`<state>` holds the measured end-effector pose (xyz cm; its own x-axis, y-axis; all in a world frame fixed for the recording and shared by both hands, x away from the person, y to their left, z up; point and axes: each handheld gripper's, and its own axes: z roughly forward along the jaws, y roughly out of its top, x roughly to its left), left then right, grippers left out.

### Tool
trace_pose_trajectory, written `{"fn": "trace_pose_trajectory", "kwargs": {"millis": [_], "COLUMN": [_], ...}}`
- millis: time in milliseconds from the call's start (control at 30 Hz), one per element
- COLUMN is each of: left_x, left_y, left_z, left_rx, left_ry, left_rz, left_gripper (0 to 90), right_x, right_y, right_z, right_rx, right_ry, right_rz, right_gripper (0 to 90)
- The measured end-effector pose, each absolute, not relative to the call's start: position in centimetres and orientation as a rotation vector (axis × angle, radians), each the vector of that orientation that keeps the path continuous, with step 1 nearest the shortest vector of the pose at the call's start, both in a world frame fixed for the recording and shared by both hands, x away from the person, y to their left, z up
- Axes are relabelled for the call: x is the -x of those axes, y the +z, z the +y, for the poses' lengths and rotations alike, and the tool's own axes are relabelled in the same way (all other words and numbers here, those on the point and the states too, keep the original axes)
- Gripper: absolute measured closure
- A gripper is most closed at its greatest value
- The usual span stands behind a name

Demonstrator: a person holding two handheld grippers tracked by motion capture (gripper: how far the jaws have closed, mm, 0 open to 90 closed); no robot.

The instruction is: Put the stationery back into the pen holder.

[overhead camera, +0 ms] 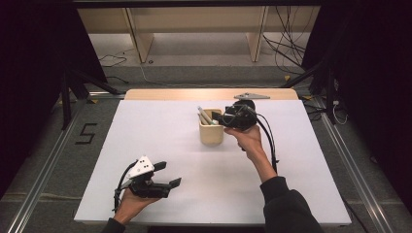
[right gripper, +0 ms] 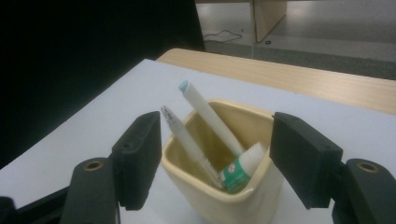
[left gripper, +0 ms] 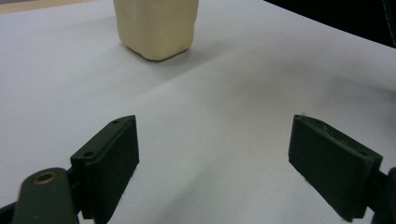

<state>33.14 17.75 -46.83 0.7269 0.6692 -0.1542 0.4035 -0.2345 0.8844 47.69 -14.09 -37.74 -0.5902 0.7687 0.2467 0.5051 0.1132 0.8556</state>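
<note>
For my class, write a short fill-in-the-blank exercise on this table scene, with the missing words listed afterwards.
1. The cream cup holds two white pens and a small tube with a ____ label.
2. The right gripper has its jaws ____, one on each side of the cup.
3. The left gripper sits low over the ____ sheet, holding nothing.

Missing words: green; open; white
</note>
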Motion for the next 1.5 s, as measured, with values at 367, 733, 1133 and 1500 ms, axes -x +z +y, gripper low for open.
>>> {"fn": "trace_pose_trajectory", "kwargs": {"millis": [367, 733, 1133, 1500], "left_x": [-33.1, -33.2, -33.2, -33.1], "left_y": [-46.9, -46.9, -46.9, -46.8], "left_z": [17.7, 17.7, 17.7, 17.8], "left_rx": [-1.864, -1.865, -1.865, -1.862], "left_ry": [0.309, 0.312, 0.312, 0.312], "left_rz": [0.833, 0.835, 0.836, 0.831], "left_gripper": [15.9, 15.9, 15.9, 15.9], "right_x": [-43.4, -41.3, -39.8, -37.3], "right_y": [-37.5, -38.0, -38.7, -39.7], "right_z": [-16.2, -17.8, -18.5, -19.4], "right_rx": [-1.150, -1.145, -1.130, -1.087], "right_ry": [1.542, 1.572, 1.566, 1.552], "right_rz": [2.140, 2.130, 2.137, 2.153], "right_gripper": [30.9, 29.4, 27.9, 24.6]}}
